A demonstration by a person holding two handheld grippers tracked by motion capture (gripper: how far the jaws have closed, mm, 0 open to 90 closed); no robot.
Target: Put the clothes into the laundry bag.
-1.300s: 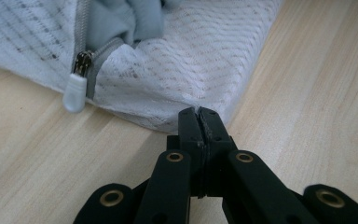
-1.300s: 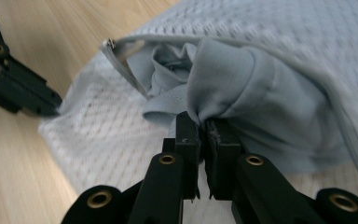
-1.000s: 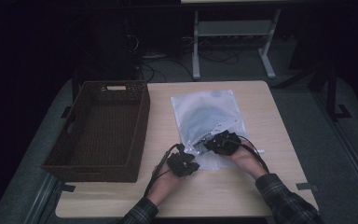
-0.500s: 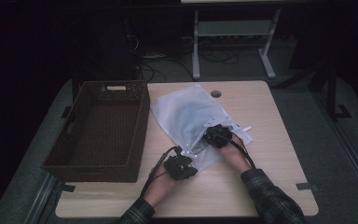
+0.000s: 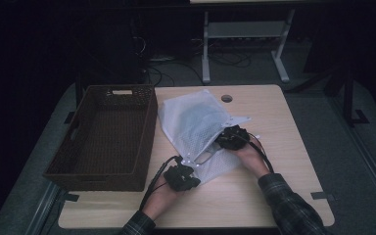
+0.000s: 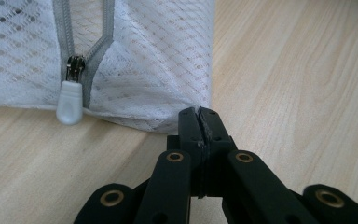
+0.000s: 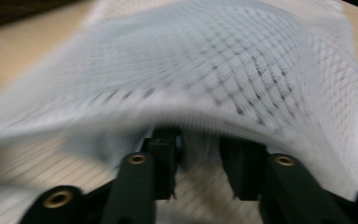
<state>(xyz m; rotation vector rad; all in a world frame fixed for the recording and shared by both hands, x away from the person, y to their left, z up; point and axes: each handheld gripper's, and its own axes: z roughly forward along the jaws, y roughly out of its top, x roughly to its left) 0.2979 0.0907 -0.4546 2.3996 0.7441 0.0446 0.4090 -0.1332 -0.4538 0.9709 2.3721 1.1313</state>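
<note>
Two grippers are seen low in the high view's centre. The left gripper (image 5: 192,172) is clamped shut on the near corner of the white mesh laundry bag (image 5: 196,125), beside its zipper pull (image 6: 70,99). The right gripper (image 5: 223,142) is pushed under the bag's lifted flap, its jaws having just been opening, with mesh over them. Farther back, at left, the dark wicker basket (image 5: 142,142) is set on the wooden table (image 5: 274,112).

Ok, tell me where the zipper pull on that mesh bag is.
In the left gripper view the zipper pull hangs at the mesh bag's lower edge, on the wooden table, left of the left gripper, which pinches the bag's corner.
</note>
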